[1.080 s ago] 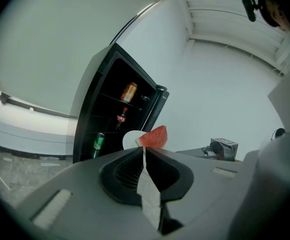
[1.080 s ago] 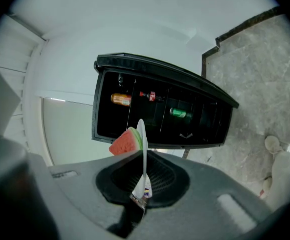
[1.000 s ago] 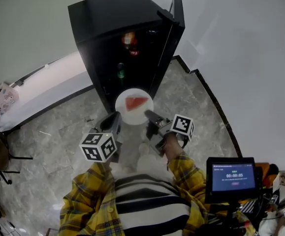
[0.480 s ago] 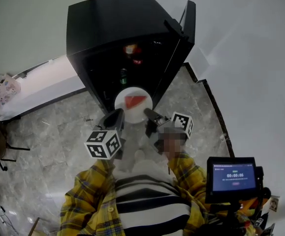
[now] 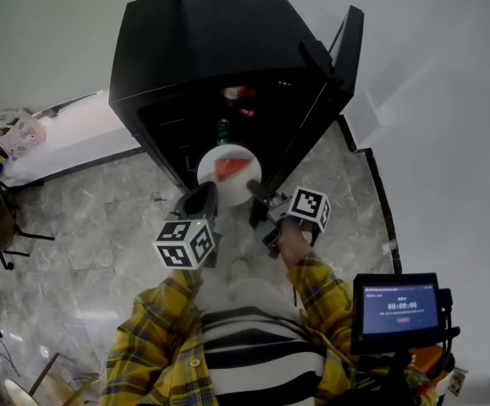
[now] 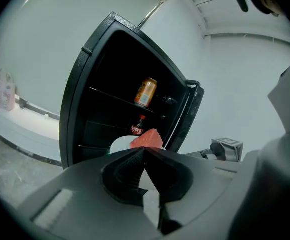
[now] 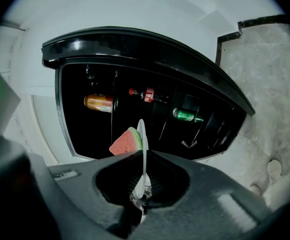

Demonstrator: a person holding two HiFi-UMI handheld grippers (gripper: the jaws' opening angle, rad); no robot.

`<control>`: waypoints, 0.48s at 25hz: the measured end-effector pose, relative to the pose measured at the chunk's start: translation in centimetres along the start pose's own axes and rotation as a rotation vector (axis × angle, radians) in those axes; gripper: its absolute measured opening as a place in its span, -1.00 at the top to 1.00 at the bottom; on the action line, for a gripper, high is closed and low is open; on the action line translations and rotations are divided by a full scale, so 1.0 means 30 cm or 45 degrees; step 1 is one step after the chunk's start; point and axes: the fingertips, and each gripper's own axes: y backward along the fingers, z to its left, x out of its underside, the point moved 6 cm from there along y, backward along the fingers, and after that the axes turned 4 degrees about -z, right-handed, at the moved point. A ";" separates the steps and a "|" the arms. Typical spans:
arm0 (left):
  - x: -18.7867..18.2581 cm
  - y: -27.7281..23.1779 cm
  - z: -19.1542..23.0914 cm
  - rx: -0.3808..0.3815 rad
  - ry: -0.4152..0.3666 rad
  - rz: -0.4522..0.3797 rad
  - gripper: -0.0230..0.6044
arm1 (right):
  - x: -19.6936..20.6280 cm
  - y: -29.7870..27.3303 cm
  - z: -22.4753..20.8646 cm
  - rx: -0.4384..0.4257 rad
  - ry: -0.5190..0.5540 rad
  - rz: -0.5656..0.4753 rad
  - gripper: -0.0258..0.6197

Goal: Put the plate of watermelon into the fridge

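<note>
- Hanging level at the open front of the fridge (image 5: 195,49), the white plate (image 5: 229,153) is carrying one watermelon wedge (image 5: 231,172), which is lying red side up near the plate's middle.
- I am holding the plate by two opposite rims, clear of the floor and right at the fridge's dark mouth. Whether its far rim is crossing the threshold I cannot tell.
- My left gripper (image 5: 204,194) is pinching the plate's left rim. In the left gripper view the jaws are pressing together on the white edge, and the wedge is showing just beyond them.
- My right gripper (image 5: 257,191) is pinching the right rim. In the right gripper view the plate is showing edge-on, as a thin white line running down between the closed jaws.
- The left marker cube (image 5: 184,244) and the right marker cube (image 5: 310,208) are sitting behind the jaws, nearer the body.
- The fridge door (image 5: 346,49) is standing wide open on the cabinet's right side.
- Inside, an orange can (image 6: 146,92) is standing on an upper shelf and a dark bottle (image 6: 137,128) with a red label is standing below it. A green can (image 7: 187,115) is also showing among the shelves.
- Yellow plaid sleeves (image 5: 156,328) are reaching forward to the grippers over a striped shirt.
- Grey marble floor (image 5: 92,227) is spreading under the scene, and a white ledge (image 5: 67,134) is running along the wall left of the fridge.
- A small screen (image 5: 395,307) is glowing at the lower right, well apart from the plate.
</note>
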 end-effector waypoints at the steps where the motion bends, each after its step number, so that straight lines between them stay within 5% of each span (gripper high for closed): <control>1: 0.006 -0.003 0.011 -0.017 0.007 0.003 0.92 | -0.007 -0.014 -0.004 0.001 -0.002 0.000 0.89; 12: 0.031 -0.094 0.156 -0.129 -0.001 -0.026 0.92 | -0.073 -0.192 -0.053 -0.010 -0.036 -0.056 0.89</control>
